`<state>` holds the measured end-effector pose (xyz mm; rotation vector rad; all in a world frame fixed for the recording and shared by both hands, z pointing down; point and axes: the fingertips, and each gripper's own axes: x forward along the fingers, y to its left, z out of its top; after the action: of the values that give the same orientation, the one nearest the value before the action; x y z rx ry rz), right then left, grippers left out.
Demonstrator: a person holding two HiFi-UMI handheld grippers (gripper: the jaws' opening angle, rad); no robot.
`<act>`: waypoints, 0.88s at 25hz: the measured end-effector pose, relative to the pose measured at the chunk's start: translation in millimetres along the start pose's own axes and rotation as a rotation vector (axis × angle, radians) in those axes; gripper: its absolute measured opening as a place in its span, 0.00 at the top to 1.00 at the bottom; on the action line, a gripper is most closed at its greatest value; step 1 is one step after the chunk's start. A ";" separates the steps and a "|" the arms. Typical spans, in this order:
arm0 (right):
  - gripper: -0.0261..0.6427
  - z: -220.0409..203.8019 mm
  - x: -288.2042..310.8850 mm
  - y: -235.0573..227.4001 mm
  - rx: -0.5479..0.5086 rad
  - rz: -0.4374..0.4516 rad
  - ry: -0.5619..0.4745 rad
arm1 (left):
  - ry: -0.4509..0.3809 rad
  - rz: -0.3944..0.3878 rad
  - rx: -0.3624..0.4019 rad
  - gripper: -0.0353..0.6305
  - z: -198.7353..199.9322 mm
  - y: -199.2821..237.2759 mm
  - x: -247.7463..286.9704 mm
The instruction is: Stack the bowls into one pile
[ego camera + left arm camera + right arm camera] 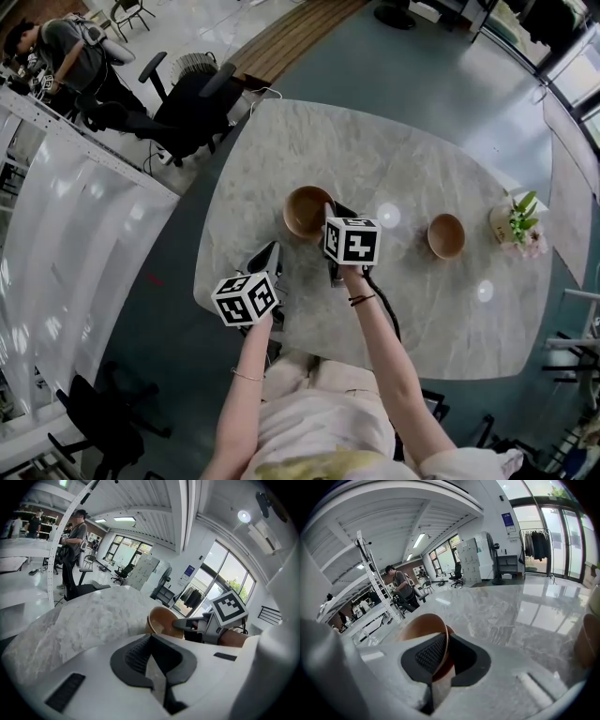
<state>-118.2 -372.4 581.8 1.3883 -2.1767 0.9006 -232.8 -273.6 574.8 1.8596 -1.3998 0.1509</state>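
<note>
Right gripper [330, 214]: jaws nearly closed, clamped on the near rim of a round brown wooden bowl [302, 211]. In the right gripper view the thin bowl wall [419, 625] runs between the ribbed black rubber pads [430, 654], one pad inside and one outside. Bowl finish is smooth and matt, lighter tan inside and darker outside. Bowl is tilted; can't tell whether it is clear of the tabletop.

Left gripper [270, 251]: jaws together at the tips and empty. It hangs over the near-left edge of the table, just short of the held bowl [161, 620].

Table [375, 150]: grey-white marble-pattern top w/ rounded corners and a glossy surface showing lamp reflections.

Held bowl is left of centre. A second round brown wooden bowl [446, 235] stands upright toward the right edge, well apart from the first.

Small pale pot w/ green plant [514, 225] stands at the right edge, near the second bowl.

Markings: both grippers carry a white cube w/ black square markers, right [352, 241] and left [246, 298], showing patterns only. Blue wall sign [508, 519]: print too small to read.
</note>
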 end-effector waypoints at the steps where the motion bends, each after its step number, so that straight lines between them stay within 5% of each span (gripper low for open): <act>1: 0.92 0.2 -0.6 0.4 -0.005 0.001 -0.003 | 0.000 -0.001 0.000 0.95 -0.4 -0.1 -0.2; 13: 0.79 2.7 -11.0 0.6 -0.053 -0.027 -0.047 | -0.008 -0.013 0.004 0.95 1.8 -4.9 -4.1; 22: 0.79 0.1 -27.7 -2.7 0.006 0.011 -0.070 | -0.008 -0.039 0.025 0.95 1.6 -14.1 -5.0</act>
<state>-104.0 -355.4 564.9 1.4326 -2.2371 0.8753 -223.2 -269.7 563.9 1.9090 -1.3720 0.1421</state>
